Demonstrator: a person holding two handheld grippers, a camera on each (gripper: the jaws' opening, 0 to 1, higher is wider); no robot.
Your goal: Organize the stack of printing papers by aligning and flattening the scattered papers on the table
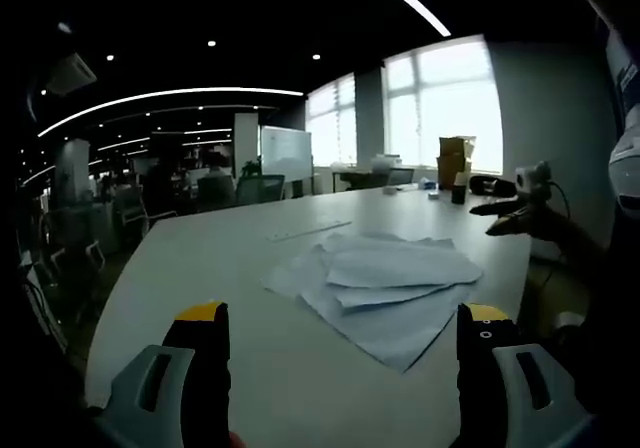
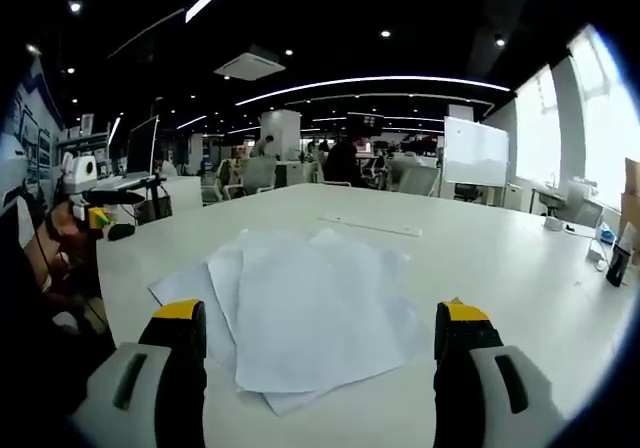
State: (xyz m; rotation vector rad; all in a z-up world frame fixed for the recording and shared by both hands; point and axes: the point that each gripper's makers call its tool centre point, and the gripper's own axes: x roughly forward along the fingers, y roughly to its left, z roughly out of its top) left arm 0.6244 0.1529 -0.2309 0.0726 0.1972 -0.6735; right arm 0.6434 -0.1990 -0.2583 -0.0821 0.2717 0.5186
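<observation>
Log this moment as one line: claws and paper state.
left claw: open, clear of sheets | right claw: open, above near edge of sheets | papers: fanned, misaligned on white table | alignment: not started

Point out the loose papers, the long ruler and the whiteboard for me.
papers [image 2: 310, 318], right gripper view, middle of the top sheet
ruler [image 2: 370, 226], right gripper view, midway along its length
whiteboard [image 1: 286, 153], left gripper view, centre of its white panel

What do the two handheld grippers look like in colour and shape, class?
Both look alike. The left gripper has two dark, blocky jaws with yellow caps at the tips, rising from pale grey housings with a slot-shaped opening in each. The right gripper shows the same build: black jaws, yellow tips, light grey bases. No cables, markings or sleeves can be made out.
</observation>
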